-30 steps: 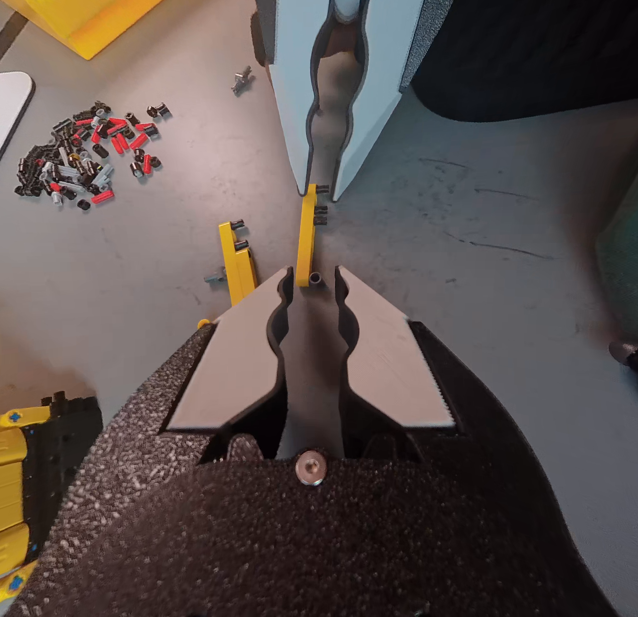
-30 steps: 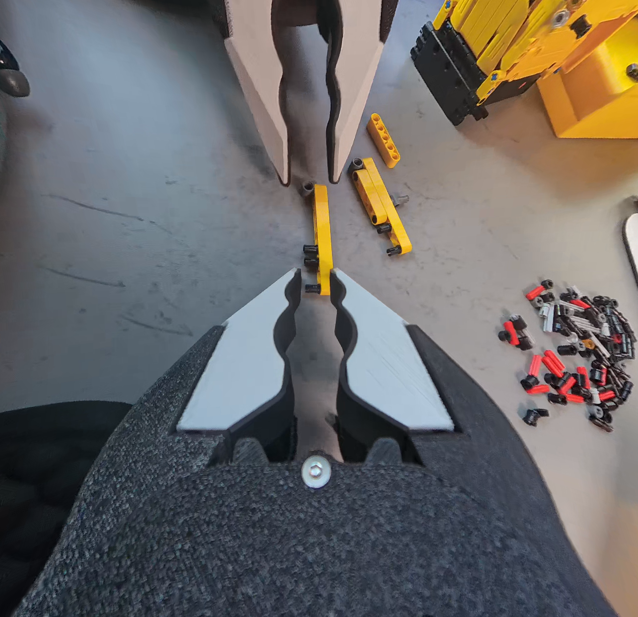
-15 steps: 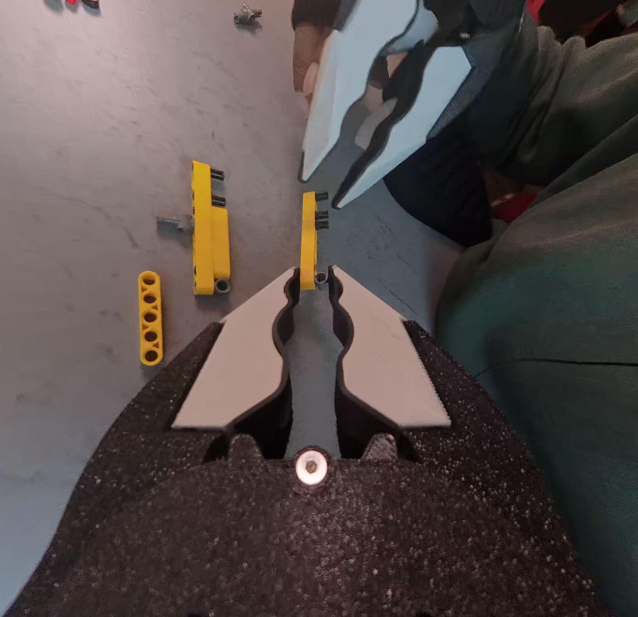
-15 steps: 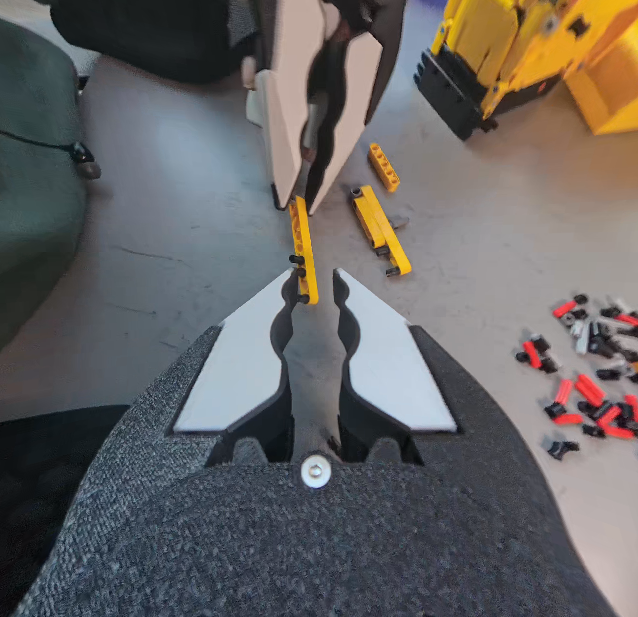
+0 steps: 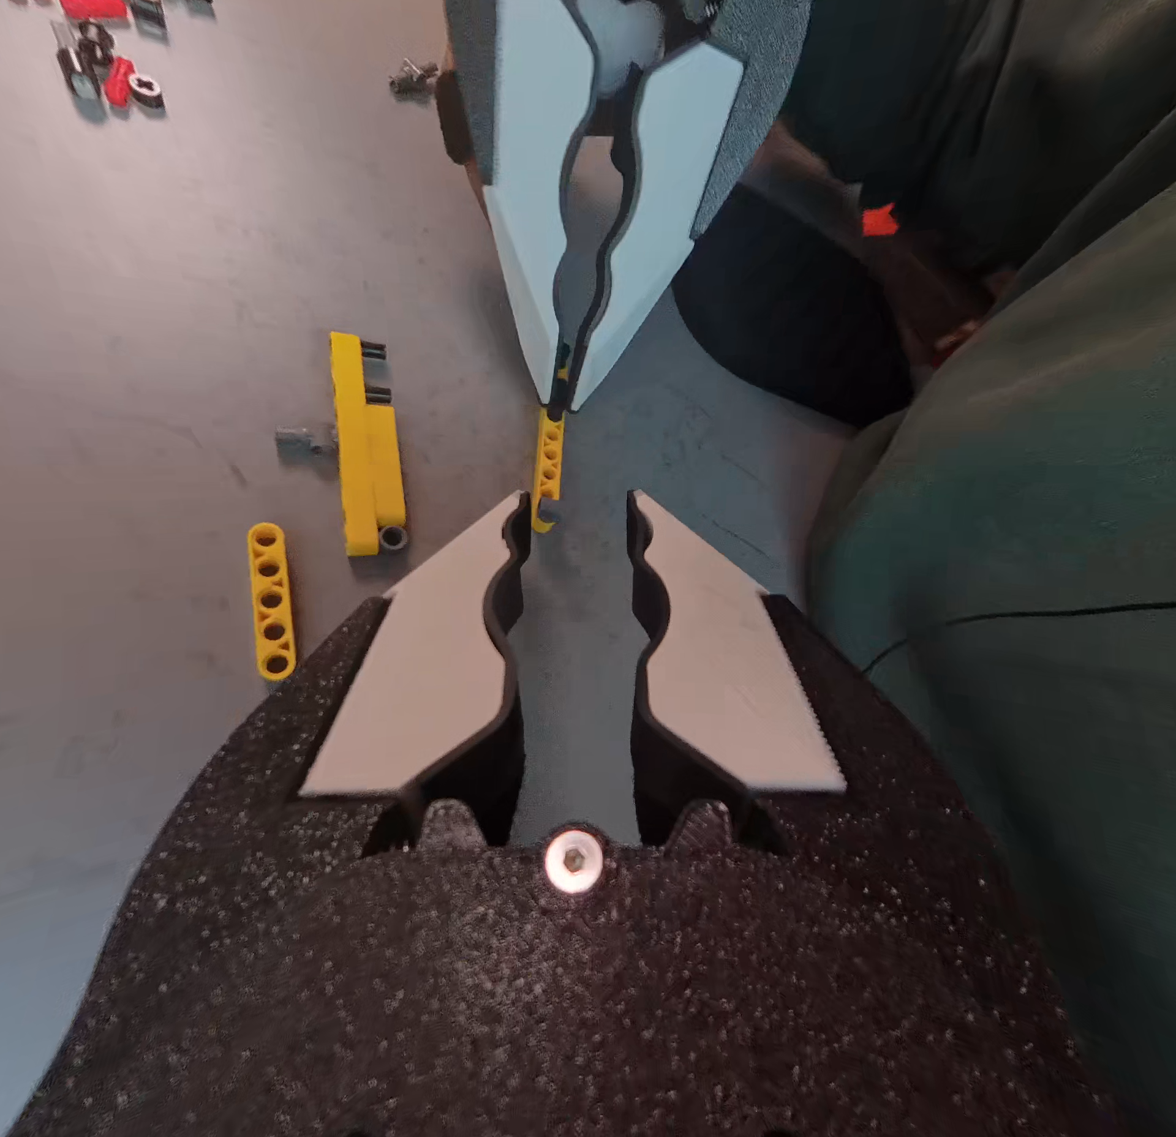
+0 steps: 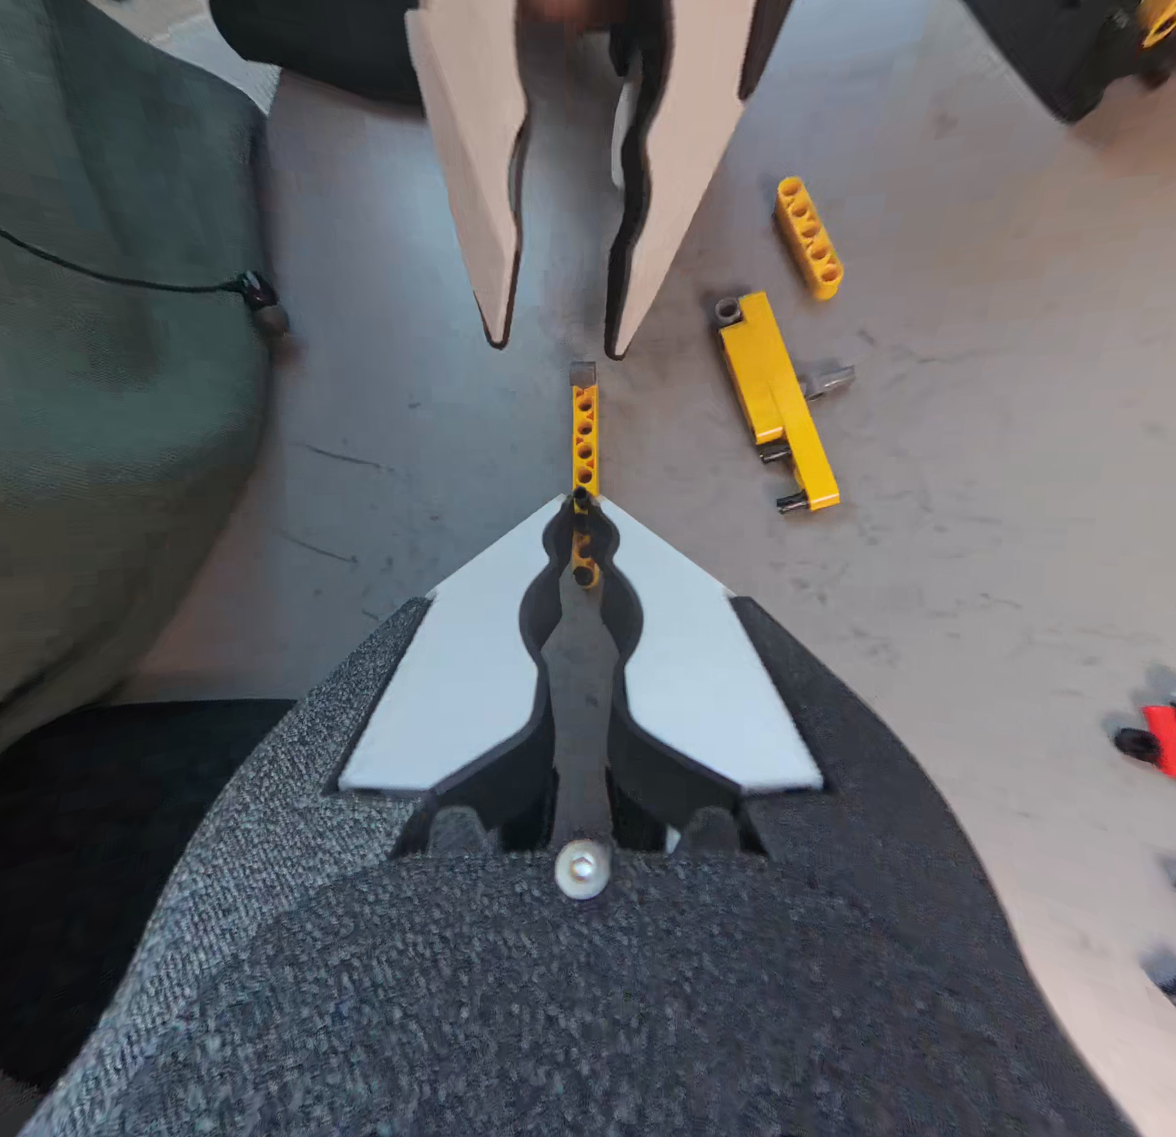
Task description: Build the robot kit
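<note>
**Q:** What are your two tongs doing?

**A:** Your right gripper [image 6: 582, 502] is pinched tight on one end of a thin yellow holed beam [image 6: 585, 445], its jaws nearly meeting around black pins set in that end. The beam points straight ahead from the tips, above the grey table [image 6: 954, 597]; whether it touches the table, you cannot tell. Your left gripper [image 5: 578, 502] faces it with jaws spread and nothing between them. The beam's far end, which carries a small grey connector [image 6: 583, 373], sits just in front of its tips, close to one finger [image 5: 483, 572].

**Q:** And around them?

**A:** Beside the held beam lies a yellow assembly [image 5: 368, 445] of two stacked beams with black pins at one end and a grey bush at the other. A small grey pin [image 5: 299, 440] lies just beside it. Next comes a short yellow five-hole beam [image 5: 270, 601], lying flat. Farther off sit scattered red and black connectors [image 5: 108, 38]. A yellow and black model [image 6: 1082, 31] shows at one corner. A dark green sleeve [image 5: 1018, 597] fills the other side.
</note>
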### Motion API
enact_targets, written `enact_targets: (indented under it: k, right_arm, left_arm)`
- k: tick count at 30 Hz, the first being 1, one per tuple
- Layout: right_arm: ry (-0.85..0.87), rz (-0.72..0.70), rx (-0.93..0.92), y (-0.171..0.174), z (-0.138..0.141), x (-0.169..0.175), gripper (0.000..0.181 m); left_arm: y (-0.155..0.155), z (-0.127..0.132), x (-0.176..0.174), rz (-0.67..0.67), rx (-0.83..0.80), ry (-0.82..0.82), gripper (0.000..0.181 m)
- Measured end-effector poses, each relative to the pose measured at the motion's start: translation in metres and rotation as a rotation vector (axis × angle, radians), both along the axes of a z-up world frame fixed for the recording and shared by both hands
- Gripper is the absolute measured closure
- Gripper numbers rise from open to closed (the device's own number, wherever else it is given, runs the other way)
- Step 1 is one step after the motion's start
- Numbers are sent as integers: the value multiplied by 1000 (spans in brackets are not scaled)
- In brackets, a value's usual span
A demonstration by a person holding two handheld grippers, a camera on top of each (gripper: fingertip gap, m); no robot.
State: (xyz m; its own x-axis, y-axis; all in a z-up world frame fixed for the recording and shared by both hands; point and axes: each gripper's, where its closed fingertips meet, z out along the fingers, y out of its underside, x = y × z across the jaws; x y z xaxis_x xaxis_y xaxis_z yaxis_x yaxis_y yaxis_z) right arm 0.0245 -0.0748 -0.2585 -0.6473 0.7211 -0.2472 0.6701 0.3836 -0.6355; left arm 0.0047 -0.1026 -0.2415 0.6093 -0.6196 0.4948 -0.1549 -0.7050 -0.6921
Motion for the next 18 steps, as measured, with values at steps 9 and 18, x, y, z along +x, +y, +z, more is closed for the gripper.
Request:
enact_targets:
  k: [9, 18]
  right_arm:
    - [-103, -11, -74, 3, -3, -11, 168]
    - [275, 19, 206, 11, 10, -10, 164]
  left_arm:
    - [3, -23, -5, 5, 88, 265, 172]
    - [7, -22, -13, 57, 31, 208, 167]
